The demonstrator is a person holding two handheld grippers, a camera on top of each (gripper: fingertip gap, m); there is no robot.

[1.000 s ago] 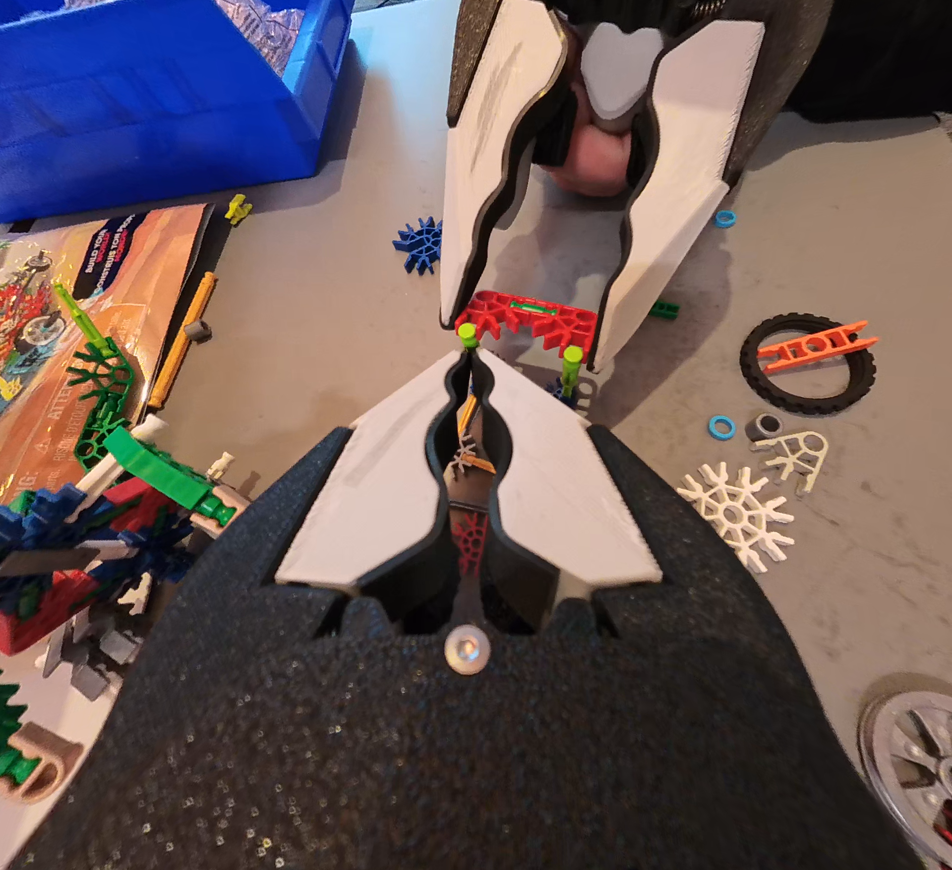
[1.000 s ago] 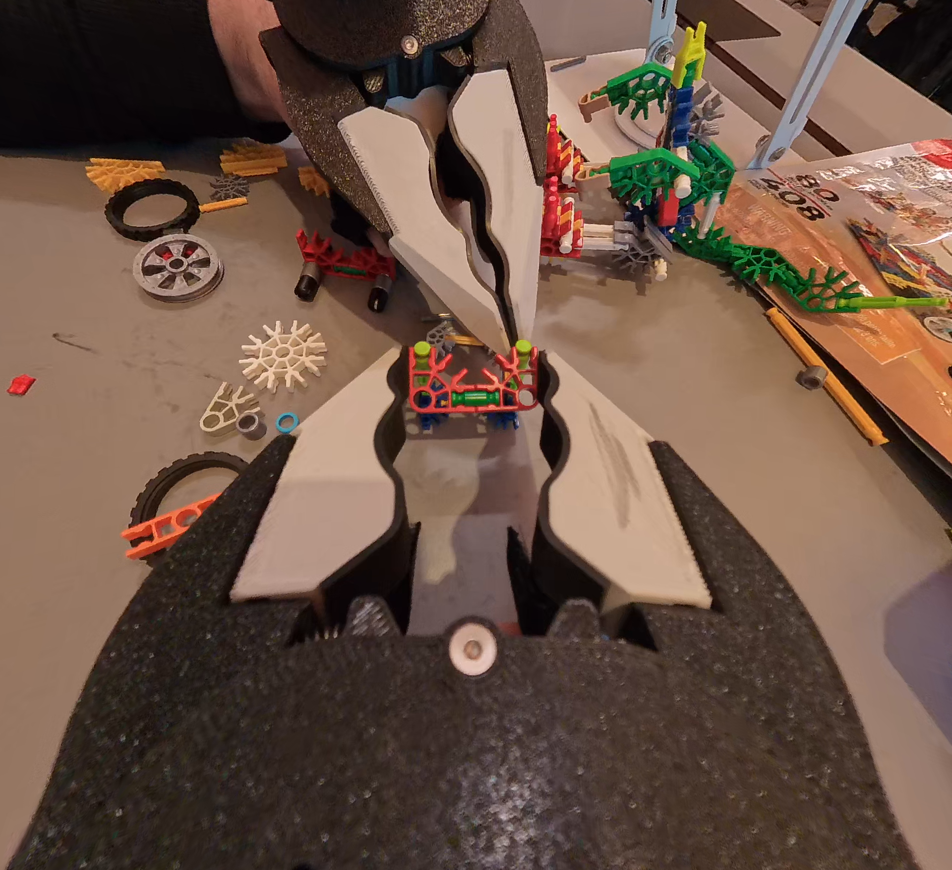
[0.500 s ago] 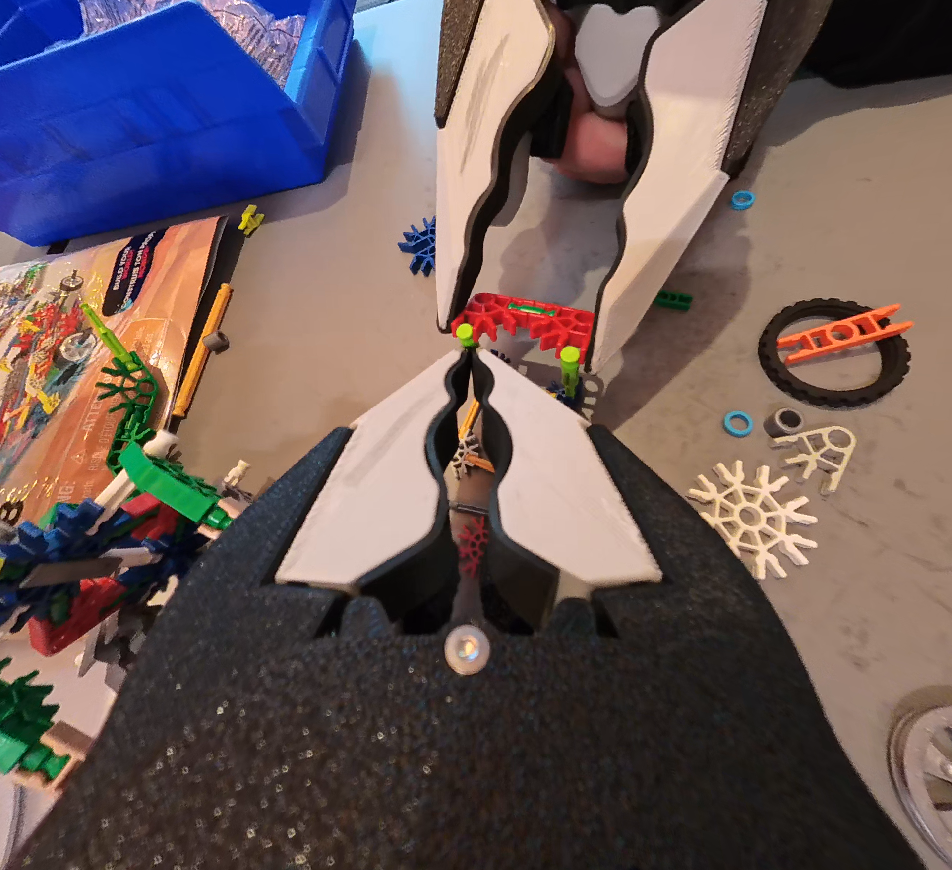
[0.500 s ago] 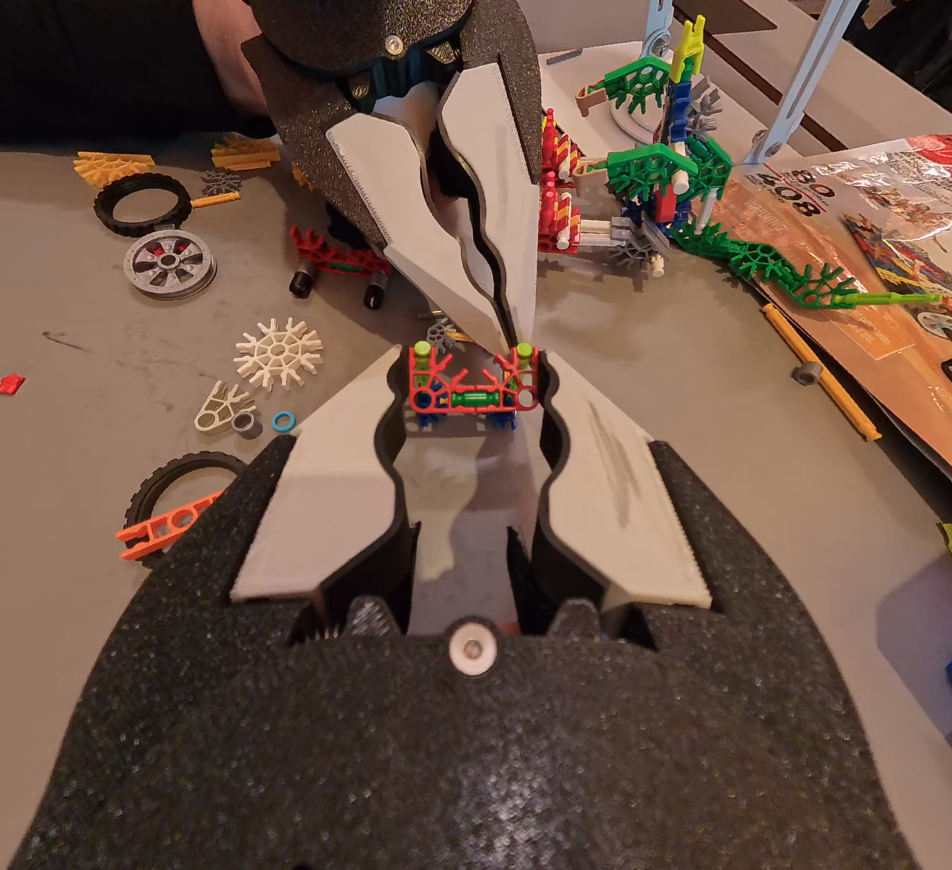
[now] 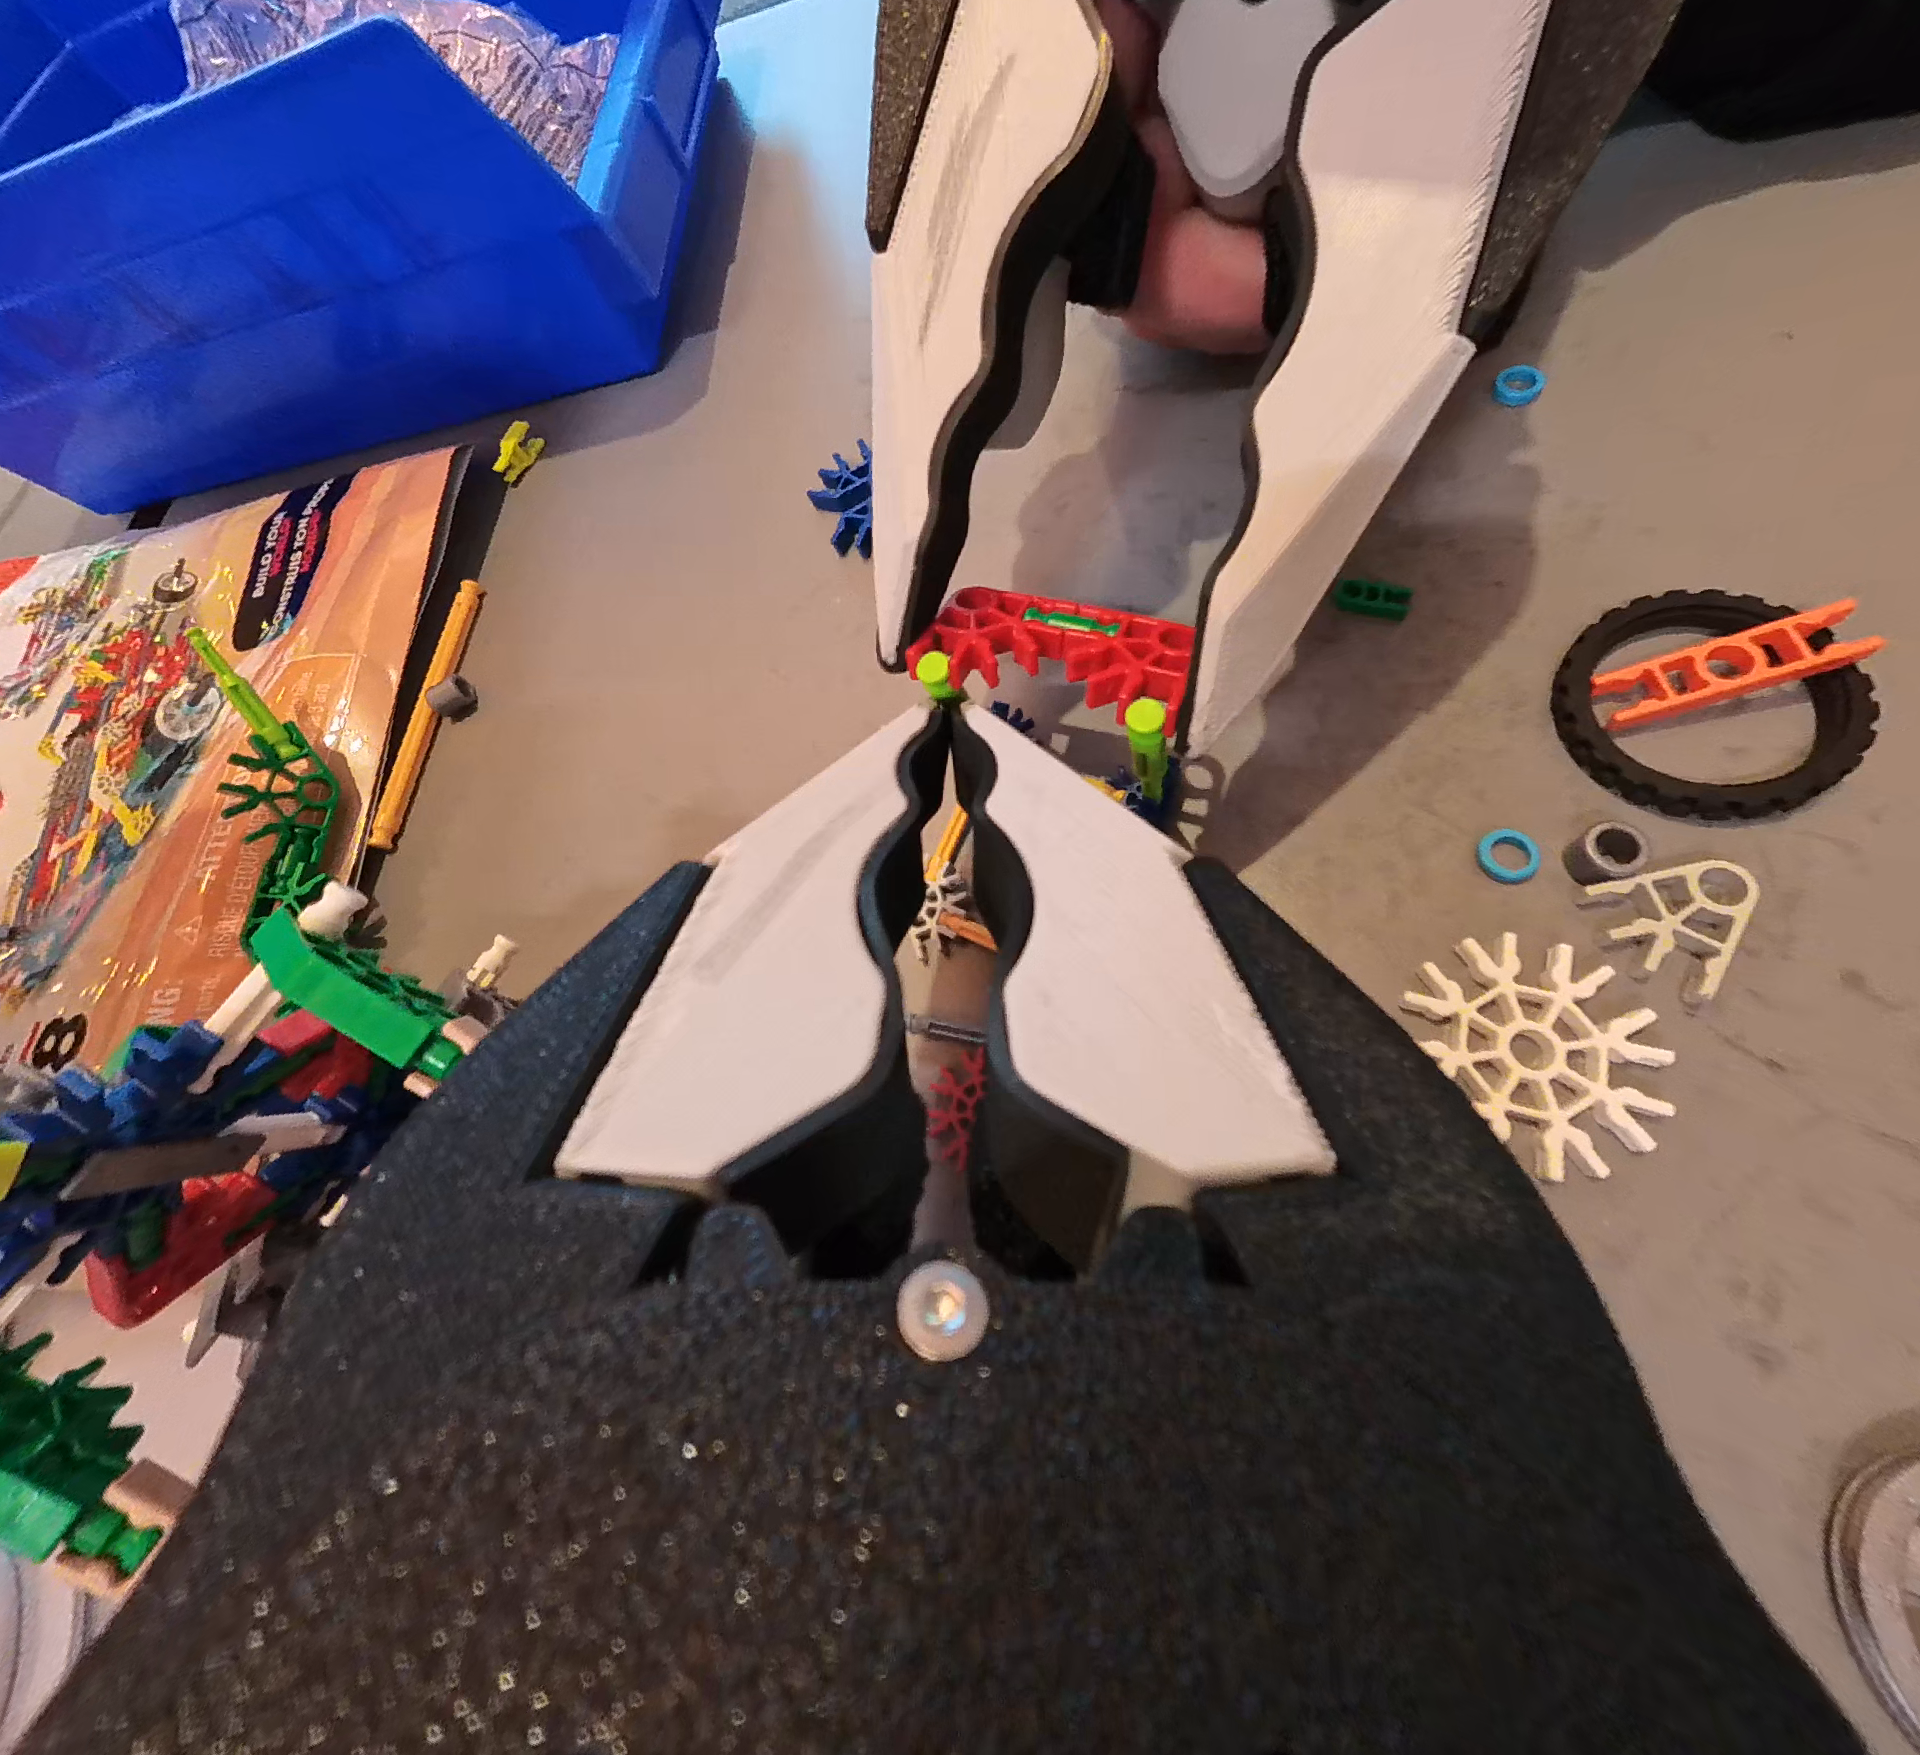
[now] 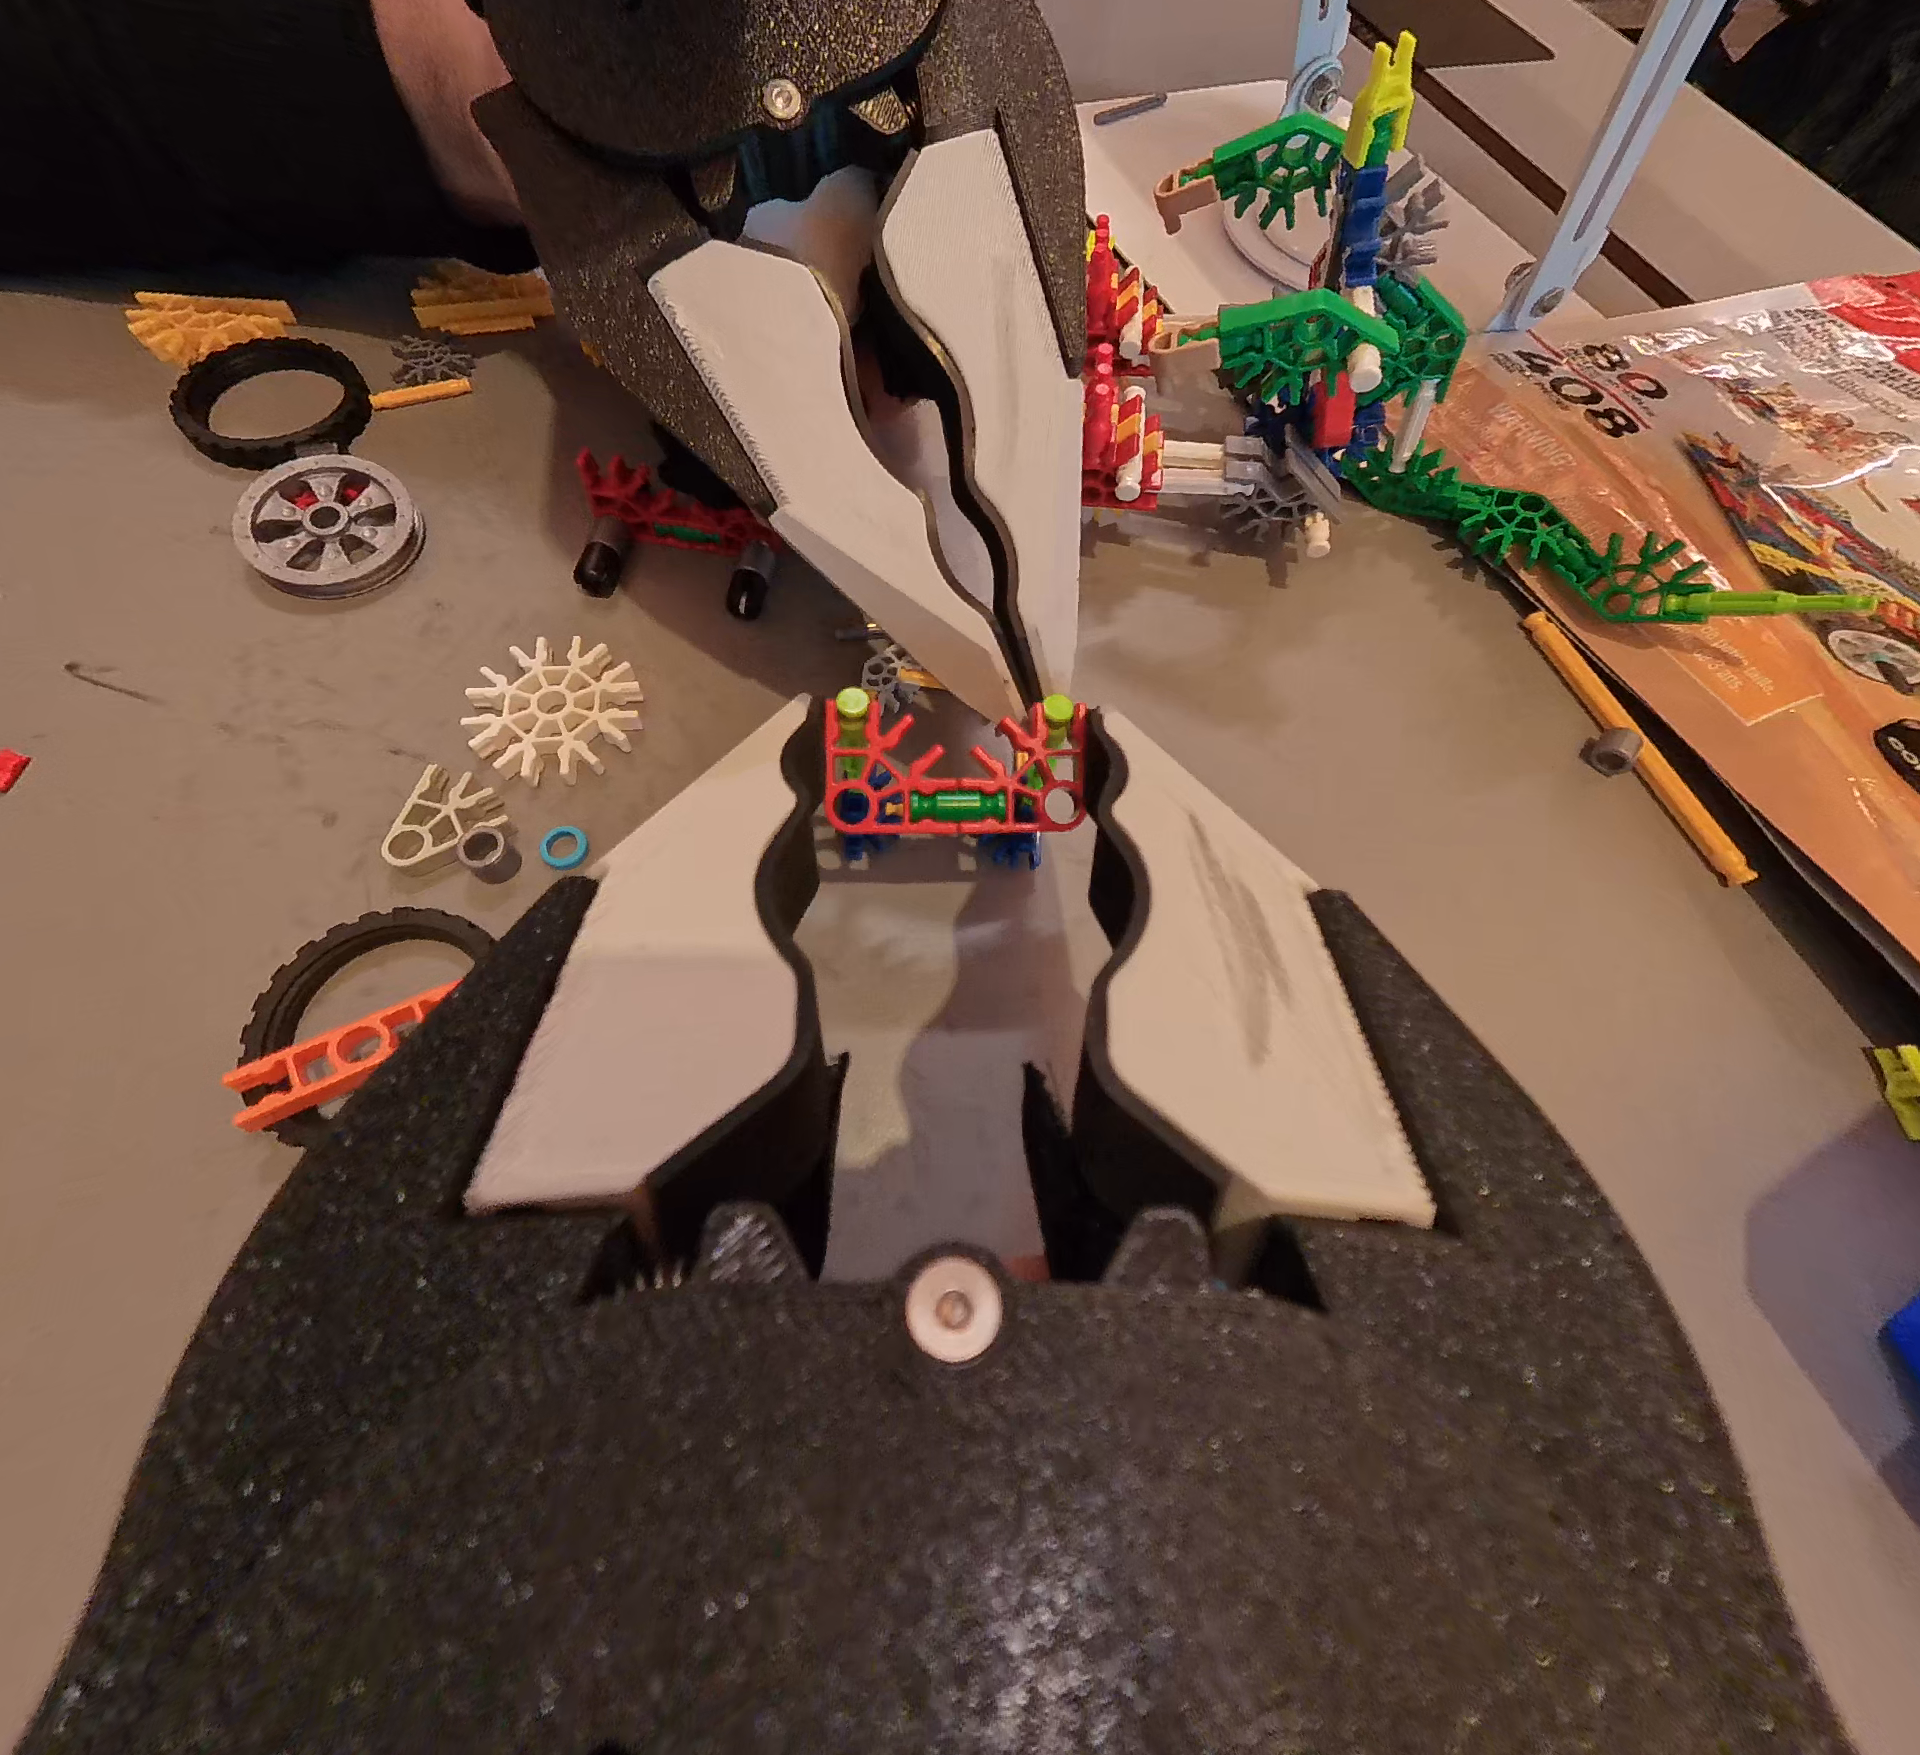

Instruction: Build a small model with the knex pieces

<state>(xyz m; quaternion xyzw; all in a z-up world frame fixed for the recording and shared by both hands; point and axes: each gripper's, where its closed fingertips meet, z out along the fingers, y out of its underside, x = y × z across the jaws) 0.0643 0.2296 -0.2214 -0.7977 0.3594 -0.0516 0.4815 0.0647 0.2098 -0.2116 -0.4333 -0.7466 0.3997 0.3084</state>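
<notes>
Right wrist view shows the right gripper jaws clamping the red frame mid-tabletop while the left gripper, jaws pinched on a green peg, could twist it loose.

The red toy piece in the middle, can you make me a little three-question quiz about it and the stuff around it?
1. True or false: the right gripper is closed around the red connector frame.
2. What do the left gripper tips pinch? A) lime green rod B) white snowflake connector C) blue bin
3. What lies across the black tyre in the left wrist view?

Key: 1 true. 2 A. 3 An orange connector.
</notes>
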